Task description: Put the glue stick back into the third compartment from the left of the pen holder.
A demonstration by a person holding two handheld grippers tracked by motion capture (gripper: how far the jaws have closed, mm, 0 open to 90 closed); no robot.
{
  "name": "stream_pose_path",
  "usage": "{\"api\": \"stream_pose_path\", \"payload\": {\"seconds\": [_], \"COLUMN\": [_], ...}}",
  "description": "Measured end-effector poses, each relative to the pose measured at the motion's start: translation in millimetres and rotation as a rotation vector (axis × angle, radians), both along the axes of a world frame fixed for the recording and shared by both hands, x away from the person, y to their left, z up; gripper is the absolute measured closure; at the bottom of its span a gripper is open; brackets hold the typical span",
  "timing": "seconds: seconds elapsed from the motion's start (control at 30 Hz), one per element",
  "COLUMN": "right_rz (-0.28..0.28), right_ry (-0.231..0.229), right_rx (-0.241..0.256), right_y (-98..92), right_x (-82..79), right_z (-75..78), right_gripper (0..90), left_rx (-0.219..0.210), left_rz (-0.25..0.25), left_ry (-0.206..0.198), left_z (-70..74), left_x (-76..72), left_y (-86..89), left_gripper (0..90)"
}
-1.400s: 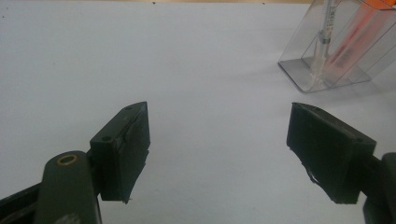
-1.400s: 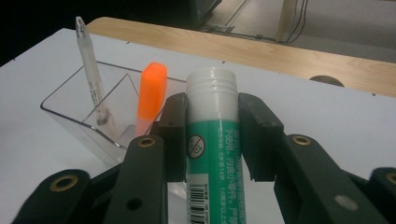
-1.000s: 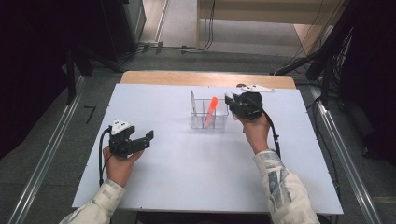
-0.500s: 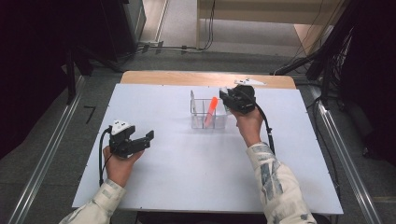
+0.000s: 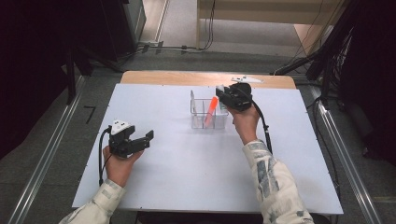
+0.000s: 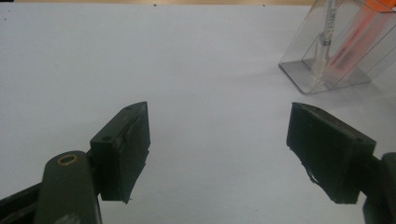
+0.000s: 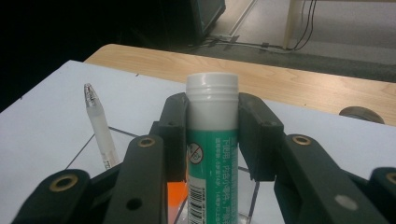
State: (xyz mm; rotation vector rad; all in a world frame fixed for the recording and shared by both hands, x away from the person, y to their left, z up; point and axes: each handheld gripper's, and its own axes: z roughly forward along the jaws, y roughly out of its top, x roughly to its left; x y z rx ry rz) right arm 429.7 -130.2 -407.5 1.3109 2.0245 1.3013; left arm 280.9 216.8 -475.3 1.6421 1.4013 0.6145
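Note:
A clear plastic holder (image 5: 208, 120) stands at the table's back middle with an orange marker (image 5: 211, 109) leaning inside it. My right gripper (image 5: 220, 94) hovers just right of the holder's top, shut on a green-and-white glue stick (image 7: 212, 140) held upright with its white cap up. In the right gripper view, a white pen (image 7: 99, 126) stands in the holder (image 7: 247, 196) below the jaws, beside a bit of the orange marker (image 7: 175, 198). My left gripper (image 5: 148, 137) rests at the front left, open and holding nothing. The left gripper view (image 6: 219, 140) has the holder (image 6: 336, 56) far off at the upper right.
A white sheet (image 5: 187, 177) covers the table, with a wooden strip (image 5: 177, 78) bare along the far edge. A dark round object (image 7: 362, 114) lies on that strip. Cables (image 5: 205, 46) run across the floor beyond the table.
My right gripper has carried the glue stick up and to the left, closer over the holder. The left gripper has stayed where it was.

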Motion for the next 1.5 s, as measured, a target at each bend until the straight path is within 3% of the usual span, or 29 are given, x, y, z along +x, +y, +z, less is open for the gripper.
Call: {"api": "stream_pose_path", "payload": {"seconds": [0.43,0.8,1.27,1.5], "right_rz": [-0.002,0.009,0.026,0.028], "right_ry": [0.009,0.011,0.009,0.006], "right_rx": [0.007,0.021,0.009,-0.017], "right_y": [-5.2,-16.9,-25.6,-33.1], "right_x": [-3.8,-16.9,-20.8,-27.4], "right_z": [-7.6,-19.3,-24.7,-27.3], "right_gripper": [62.9,60.4,36.8,30.6], "left_rx": [0.002,0.006,0.005,0.012], "left_rz": [0.001,0.0,0.006,0.01], "left_ry": [0.0,0.004,0.002,0.005], "left_z": [-0.1,-0.3,-0.6,-1.2], "left_x": [-0.1,-0.1,0.1,0.4], "left_y": [0.2,-1.4,0.1,0.3], "left_gripper": [22.0,22.0,21.9,21.8]}}
